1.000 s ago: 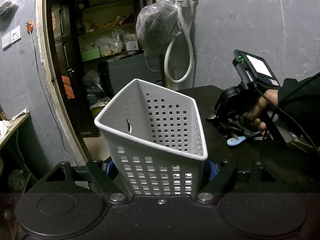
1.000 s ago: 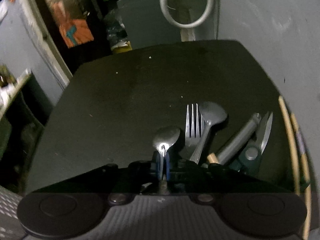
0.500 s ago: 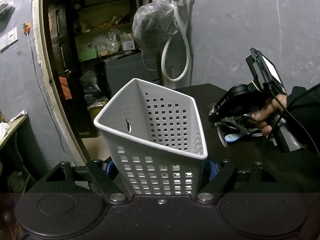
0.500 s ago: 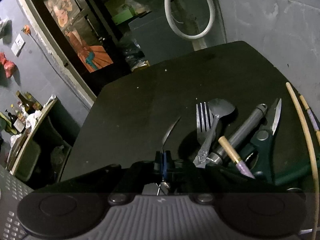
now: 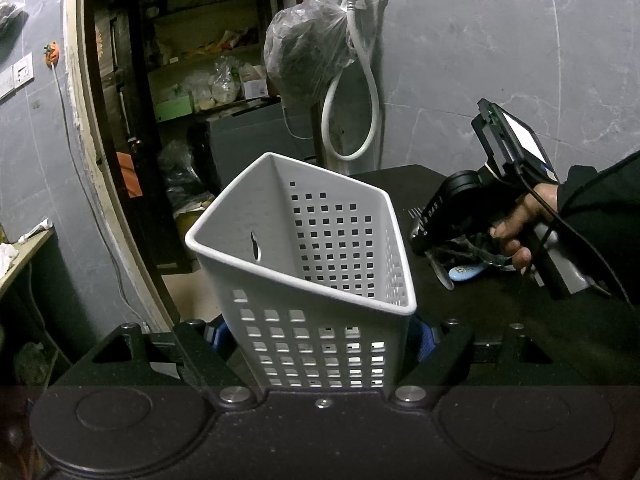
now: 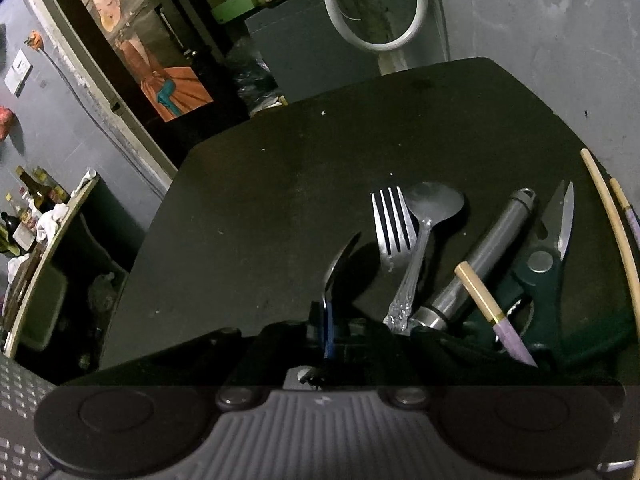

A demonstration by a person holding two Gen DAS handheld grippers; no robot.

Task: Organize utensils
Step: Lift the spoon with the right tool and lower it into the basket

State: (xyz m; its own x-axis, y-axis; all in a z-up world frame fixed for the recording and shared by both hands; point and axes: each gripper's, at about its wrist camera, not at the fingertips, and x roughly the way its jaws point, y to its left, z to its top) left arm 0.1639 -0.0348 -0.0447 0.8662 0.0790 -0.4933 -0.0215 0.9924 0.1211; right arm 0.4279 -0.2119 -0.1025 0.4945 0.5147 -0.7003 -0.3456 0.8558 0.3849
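My left gripper [image 5: 320, 340] is shut on a white perforated basket [image 5: 320, 264] and holds it upright, its open top facing me. My right gripper [image 6: 328, 328] is shut on a small metal spoon [image 6: 338, 260], lifted off the black table [image 6: 280, 200] and turned on edge. In the left wrist view the right gripper [image 5: 434, 258] hangs just right of the basket with the spoon [image 5: 440, 276] pointing down. A fork [image 6: 392, 220], a larger spoon [image 6: 432, 204], a grey-handled tool [image 6: 492, 252], green-handled shears [image 6: 548, 256] and chopsticks [image 6: 612, 220] lie on the table.
A grey wall [image 5: 500, 60] stands behind the table with a tap and white hose [image 5: 360, 80]. A dark doorway with shelves [image 5: 192, 80] is at the left. A light blue item [image 5: 466, 272] lies on the table under the right gripper.
My right gripper has lifted the small spoon off the table and rolled it on edge, moving left toward the basket. The basket has stayed in place in my left gripper.
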